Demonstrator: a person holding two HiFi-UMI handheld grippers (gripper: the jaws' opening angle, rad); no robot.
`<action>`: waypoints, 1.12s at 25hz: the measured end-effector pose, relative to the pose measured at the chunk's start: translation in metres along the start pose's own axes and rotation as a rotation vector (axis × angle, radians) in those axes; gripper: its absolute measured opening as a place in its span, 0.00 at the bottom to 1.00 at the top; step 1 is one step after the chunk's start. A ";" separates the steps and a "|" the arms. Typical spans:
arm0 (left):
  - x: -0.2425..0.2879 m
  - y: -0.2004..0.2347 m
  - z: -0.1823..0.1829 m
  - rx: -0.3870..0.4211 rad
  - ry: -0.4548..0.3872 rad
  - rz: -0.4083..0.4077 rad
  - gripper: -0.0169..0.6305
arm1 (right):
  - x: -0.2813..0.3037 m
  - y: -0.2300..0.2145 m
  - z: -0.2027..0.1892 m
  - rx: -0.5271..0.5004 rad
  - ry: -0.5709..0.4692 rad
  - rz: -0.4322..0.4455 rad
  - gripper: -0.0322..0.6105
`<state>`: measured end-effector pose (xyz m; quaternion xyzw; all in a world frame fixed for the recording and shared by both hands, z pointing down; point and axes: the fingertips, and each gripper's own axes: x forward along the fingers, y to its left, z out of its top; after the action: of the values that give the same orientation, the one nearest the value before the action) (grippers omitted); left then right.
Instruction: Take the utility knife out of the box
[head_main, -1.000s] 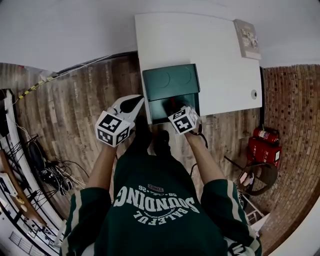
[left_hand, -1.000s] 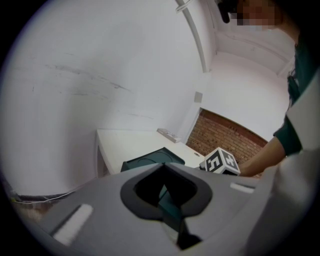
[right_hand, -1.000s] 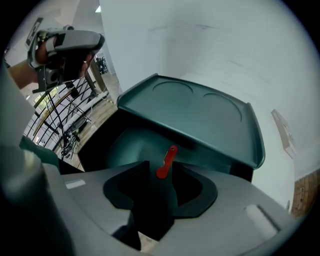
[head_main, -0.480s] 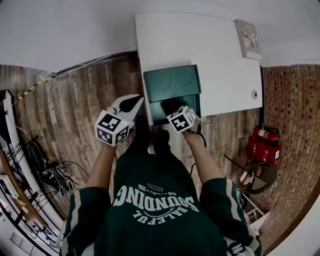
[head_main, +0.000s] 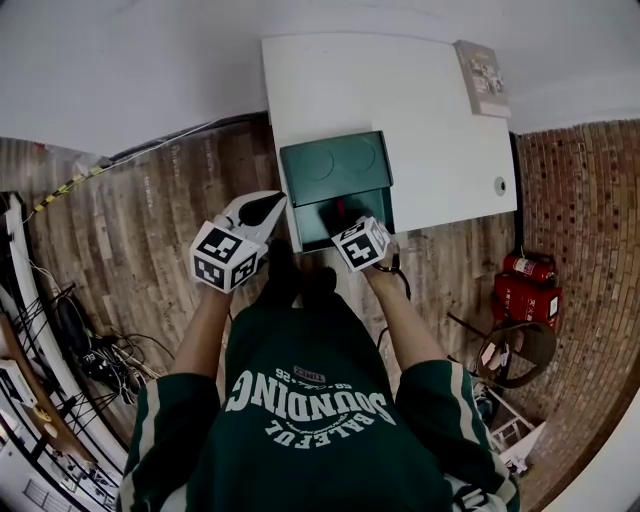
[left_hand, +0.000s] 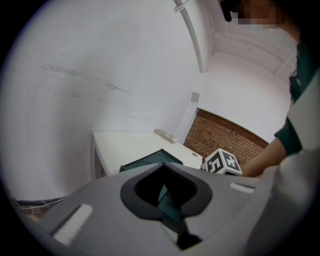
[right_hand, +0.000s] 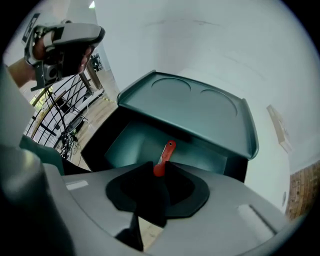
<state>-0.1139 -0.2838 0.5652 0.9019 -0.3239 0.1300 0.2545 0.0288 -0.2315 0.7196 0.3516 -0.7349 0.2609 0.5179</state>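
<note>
Right gripper (right_hand: 159, 169) has just been closing its jaws onto the red utility knife (right_hand: 166, 151), which is inside the open green box (right_hand: 131, 141); the grip looks made, so the lift comes next; left gripper (left_hand: 162, 169) hovers to the left, closed and empty.

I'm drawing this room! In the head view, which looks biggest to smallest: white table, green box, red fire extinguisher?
1. white table
2. green box
3. red fire extinguisher, though it stands on the floor, farther away, so it may look too small.
</note>
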 end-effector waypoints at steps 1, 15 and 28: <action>0.000 -0.003 0.001 0.005 -0.002 -0.003 0.10 | -0.004 0.000 -0.001 0.005 -0.009 0.000 0.17; 0.002 -0.047 0.031 0.048 -0.079 0.059 0.10 | -0.087 -0.019 0.012 -0.006 -0.269 -0.040 0.17; -0.001 -0.068 0.087 0.158 -0.164 0.094 0.10 | -0.199 -0.060 0.068 0.012 -0.652 -0.143 0.17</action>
<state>-0.0647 -0.2857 0.4671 0.9106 -0.3741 0.0925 0.1491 0.0797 -0.2706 0.5106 0.4705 -0.8338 0.1019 0.2703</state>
